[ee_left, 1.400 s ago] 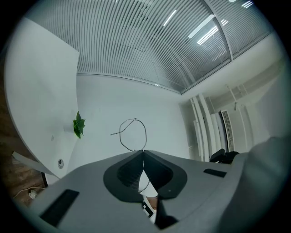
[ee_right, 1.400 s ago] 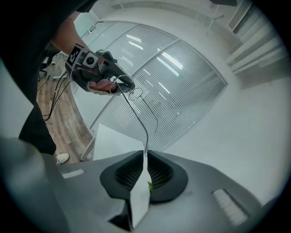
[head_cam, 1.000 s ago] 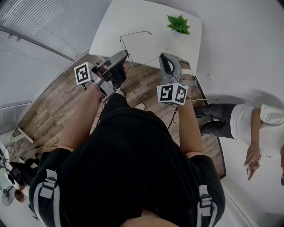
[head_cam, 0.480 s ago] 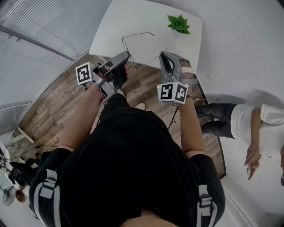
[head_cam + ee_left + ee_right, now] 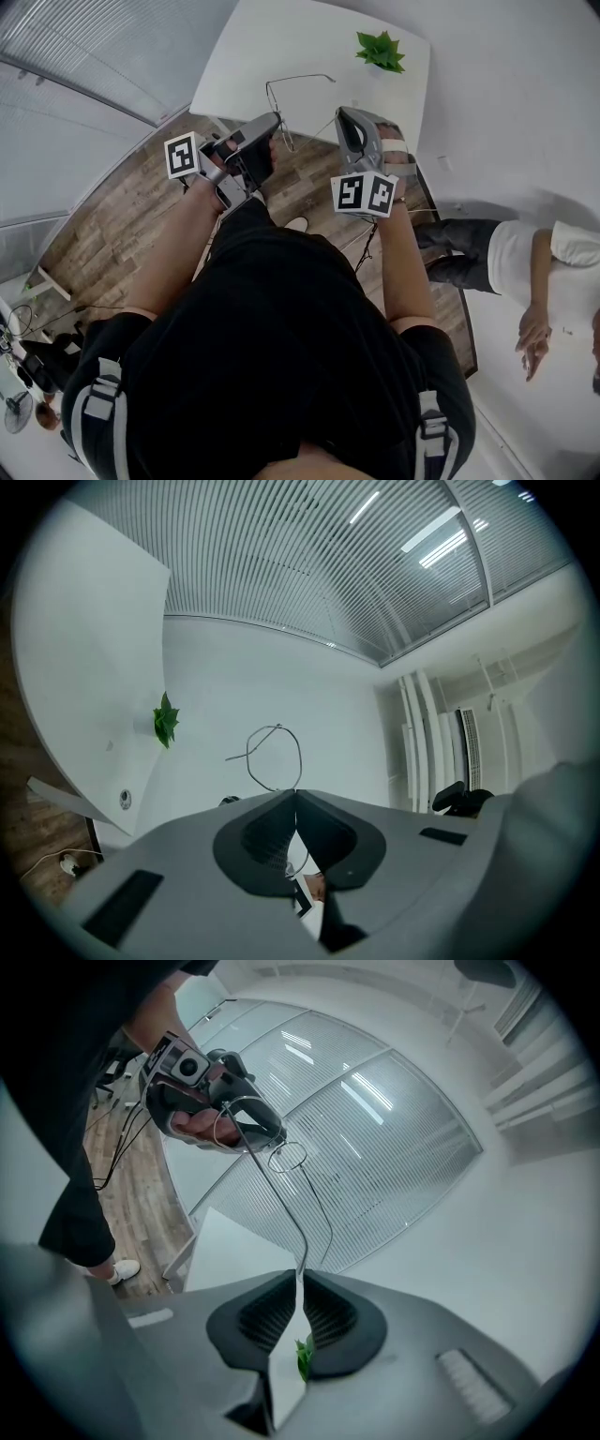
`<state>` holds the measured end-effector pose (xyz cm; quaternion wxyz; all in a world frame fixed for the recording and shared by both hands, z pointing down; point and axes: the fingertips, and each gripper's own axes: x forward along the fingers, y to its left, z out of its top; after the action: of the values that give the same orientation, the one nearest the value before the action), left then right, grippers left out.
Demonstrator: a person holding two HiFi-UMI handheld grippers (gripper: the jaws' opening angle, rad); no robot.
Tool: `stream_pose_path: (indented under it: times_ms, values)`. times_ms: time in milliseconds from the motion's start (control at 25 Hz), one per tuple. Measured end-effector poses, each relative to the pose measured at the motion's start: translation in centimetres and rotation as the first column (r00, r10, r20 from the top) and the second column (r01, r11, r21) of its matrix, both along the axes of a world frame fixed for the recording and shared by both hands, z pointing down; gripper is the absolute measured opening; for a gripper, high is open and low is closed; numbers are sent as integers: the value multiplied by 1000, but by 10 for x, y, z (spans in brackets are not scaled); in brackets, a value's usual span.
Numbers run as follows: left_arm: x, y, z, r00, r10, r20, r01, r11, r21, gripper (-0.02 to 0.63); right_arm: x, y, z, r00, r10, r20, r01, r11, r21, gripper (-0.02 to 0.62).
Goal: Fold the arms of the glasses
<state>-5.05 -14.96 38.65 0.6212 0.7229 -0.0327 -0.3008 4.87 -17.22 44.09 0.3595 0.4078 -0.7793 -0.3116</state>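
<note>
**Wire glasses (image 5: 298, 79) clamped in both tools**

My left tool (image 5: 274, 119) is shut on the thin frame. My right tool (image 5: 341, 113) is shut on the tip of one arm. Between them the glasses hang in the air over the near edge of the white surface (image 5: 281, 42). At that surface's far end stands a small green plant (image 5: 380, 52).

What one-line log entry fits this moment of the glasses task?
left tongs: shut on glasses | right tongs: shut on glasses | glasses: aloft at table edge
</note>
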Motion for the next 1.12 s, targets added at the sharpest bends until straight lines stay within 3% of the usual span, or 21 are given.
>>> stream_pose_path:
  times_ms: [1120]
  values:
    - [9, 23, -1, 999, 40, -27, -40, 999, 6, 11, -30, 4, -11, 994, -88, -71, 91, 995, 38, 35]
